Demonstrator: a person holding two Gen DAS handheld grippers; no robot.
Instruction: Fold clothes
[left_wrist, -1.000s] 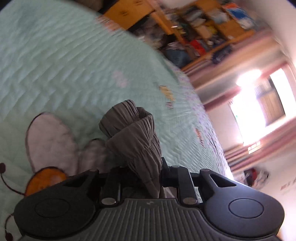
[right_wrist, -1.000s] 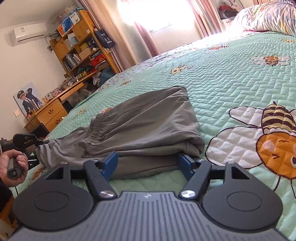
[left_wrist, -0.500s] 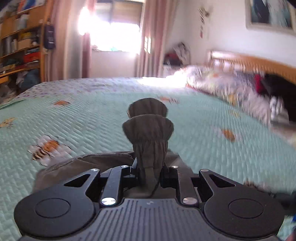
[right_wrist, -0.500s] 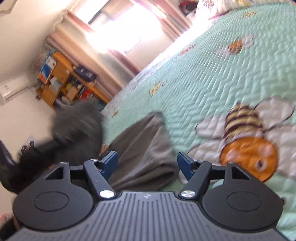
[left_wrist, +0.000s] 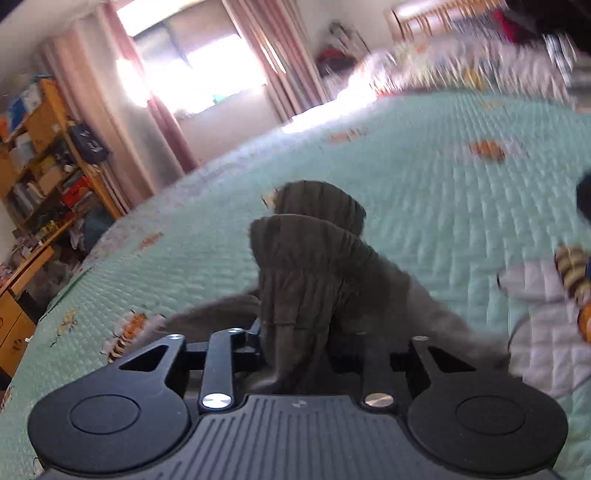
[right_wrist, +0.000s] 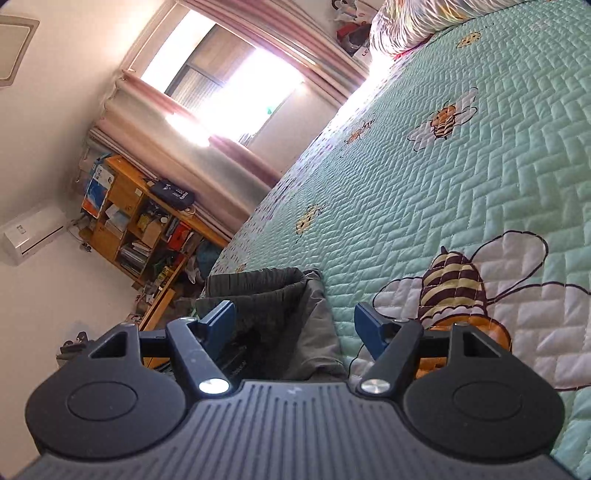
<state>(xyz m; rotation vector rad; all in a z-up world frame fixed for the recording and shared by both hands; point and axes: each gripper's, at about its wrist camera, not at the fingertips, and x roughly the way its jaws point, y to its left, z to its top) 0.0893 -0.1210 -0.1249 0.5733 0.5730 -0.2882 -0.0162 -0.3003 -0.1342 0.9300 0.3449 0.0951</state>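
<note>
we've got the grey pants (left_wrist: 310, 280) on the bed (left_wrist: 443, 192), waistband bunched up between the left gripper (left_wrist: 295, 339) fingers, which are opening rn, prob to drop the fold. right gripper (right_wrist: 291, 325) fingers sit wide w/ nothing pinched. only the right view shows the folded stack lying flat; left's blurry.
</note>
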